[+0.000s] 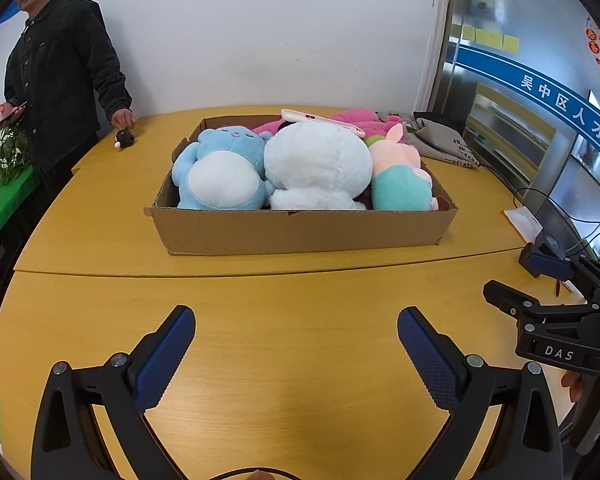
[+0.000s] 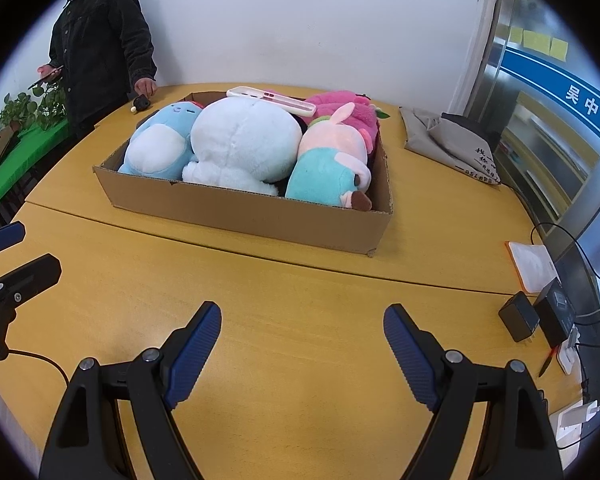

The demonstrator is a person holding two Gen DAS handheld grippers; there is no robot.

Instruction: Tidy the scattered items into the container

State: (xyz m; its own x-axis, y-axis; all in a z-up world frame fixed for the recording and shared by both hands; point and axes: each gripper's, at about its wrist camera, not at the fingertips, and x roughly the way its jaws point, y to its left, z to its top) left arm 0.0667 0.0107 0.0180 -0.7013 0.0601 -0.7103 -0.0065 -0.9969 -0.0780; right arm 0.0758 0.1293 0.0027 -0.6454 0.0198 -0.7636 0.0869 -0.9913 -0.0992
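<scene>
A shallow cardboard box [image 1: 300, 230] [image 2: 260, 216] stands on the yellow table, packed with plush toys: a blue one [image 1: 220, 168] [image 2: 160, 144], a big white one [image 1: 318, 164] [image 2: 244, 144], a pink and teal one [image 1: 400, 176] [image 2: 328, 168] and a magenta one [image 1: 352, 116] [image 2: 340, 104] behind. A white phone case [image 1: 324, 122] [image 2: 272, 102] lies on top of them. My left gripper [image 1: 296, 356] is open and empty, low over the table in front of the box. My right gripper [image 2: 302, 354] is open and empty beside it; it also shows in the left wrist view [image 1: 516, 276].
A person in a dark jacket [image 1: 64, 80] [image 2: 100, 40] stands at the table's far left, hand by a small black object [image 1: 125, 138] [image 2: 141, 103]. A grey cloth bag [image 1: 448, 144] [image 2: 452, 140] lies right of the box. Chargers and cables [image 2: 540, 316] sit at the right edge.
</scene>
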